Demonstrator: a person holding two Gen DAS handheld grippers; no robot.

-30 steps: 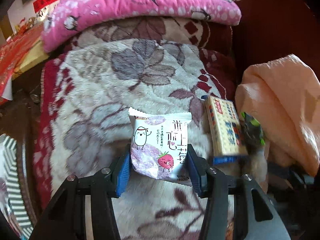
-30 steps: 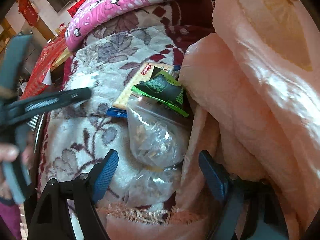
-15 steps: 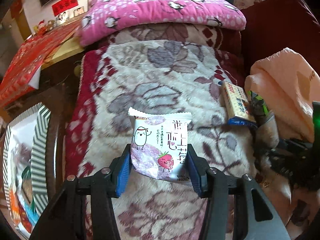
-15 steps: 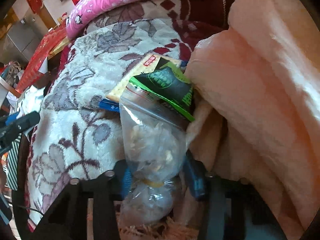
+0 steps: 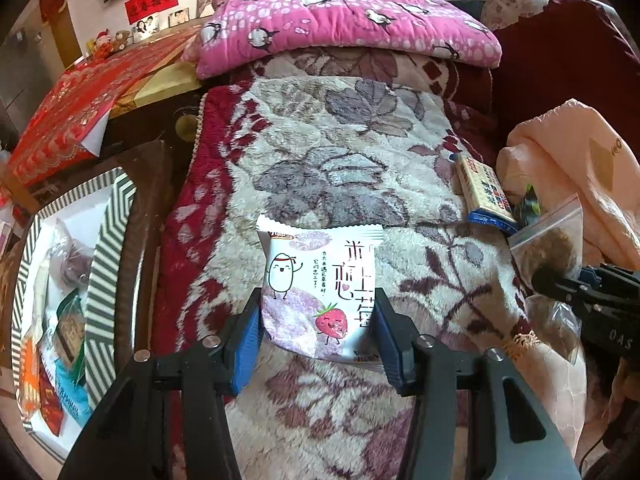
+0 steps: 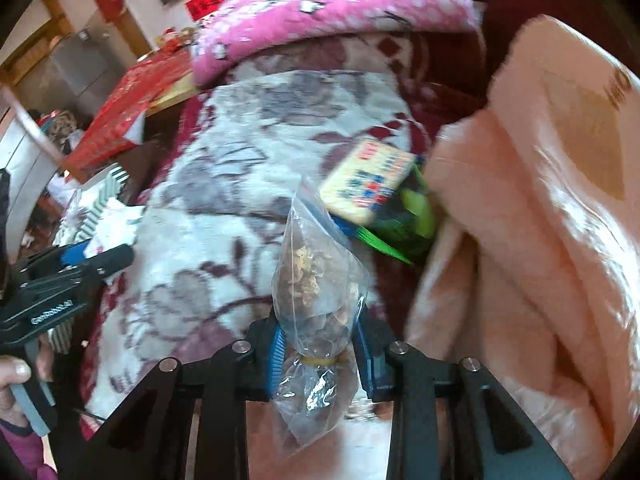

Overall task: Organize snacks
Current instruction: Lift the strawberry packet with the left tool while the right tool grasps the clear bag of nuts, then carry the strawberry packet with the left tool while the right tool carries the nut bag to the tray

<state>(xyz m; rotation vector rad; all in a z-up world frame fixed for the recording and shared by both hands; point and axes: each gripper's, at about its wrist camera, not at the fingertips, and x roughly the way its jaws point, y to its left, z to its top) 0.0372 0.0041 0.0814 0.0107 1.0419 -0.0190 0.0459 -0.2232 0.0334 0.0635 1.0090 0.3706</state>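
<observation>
Left tool (image 5: 318, 330) is seen pinching a white snack packet (image 5: 320, 292) between its blue pads (image 5: 248, 340) — the packet is printed with a smiling bean figure, a strawberry and dark characters, with a crimped edge along the top. It is held upright above the floral blanket (image 5: 340, 152), its long axis pointing away from the camera, print facing the lens. The tool reaches forward low over the blanket, roughly level.

Right tool (image 6: 320, 340) is pressed together on a clear zip bag (image 6: 316, 280) of brownish, crumbly snack pieces, cinched by a yellow band near the pads. The bag stands upright, its sealed top pointing up and away, its lower end hanging down between the tool's arms; in the left wrist view the same bag appears at the right edge.

Just beyond the bag, a yellow cracker pack (image 6: 368, 180) with blue ends lies on the blanket, partly over a green packet (image 6: 404, 224); both are tucked against a peach quilt (image 6: 540, 200). A pink penguin-print pillow (image 5: 340, 16) rests at the blanket's far end.

To the left, a striped tray (image 5: 108, 248) holding several wrapped snacks is visible. A thumb (image 6: 14, 372) on the left tool's handle is seen at the right wrist view's edge.
</observation>
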